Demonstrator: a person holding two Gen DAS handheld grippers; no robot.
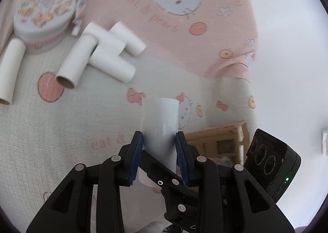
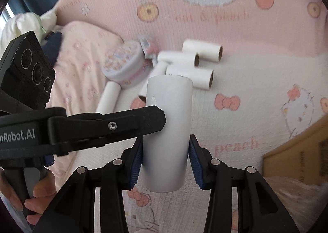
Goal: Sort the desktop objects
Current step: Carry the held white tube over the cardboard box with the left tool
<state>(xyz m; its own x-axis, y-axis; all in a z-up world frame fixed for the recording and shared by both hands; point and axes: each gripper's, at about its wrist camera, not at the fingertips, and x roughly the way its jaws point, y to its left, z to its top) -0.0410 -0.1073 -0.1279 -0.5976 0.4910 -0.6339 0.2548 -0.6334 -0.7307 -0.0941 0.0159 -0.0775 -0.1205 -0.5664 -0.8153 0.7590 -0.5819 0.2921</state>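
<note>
Roll (image 1: 158, 124) white, upright, clamped in my L gripper (image 1: 159, 140) | R gripper (image 2: 166, 151) pads grip 2nd white roll (image 2: 169, 130) | spare rolls (image 1: 106, 52) + round tin (image 1: 44, 25) lie on blanket (image 1: 51, 130)

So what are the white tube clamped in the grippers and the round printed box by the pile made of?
White tube: probably glossy coated paper wound on cardboard; small glints, and the neighbouring rolls show brown cores. Round printed box: smooth, rigid-looking, tin or card; too blurred to tell.
</note>
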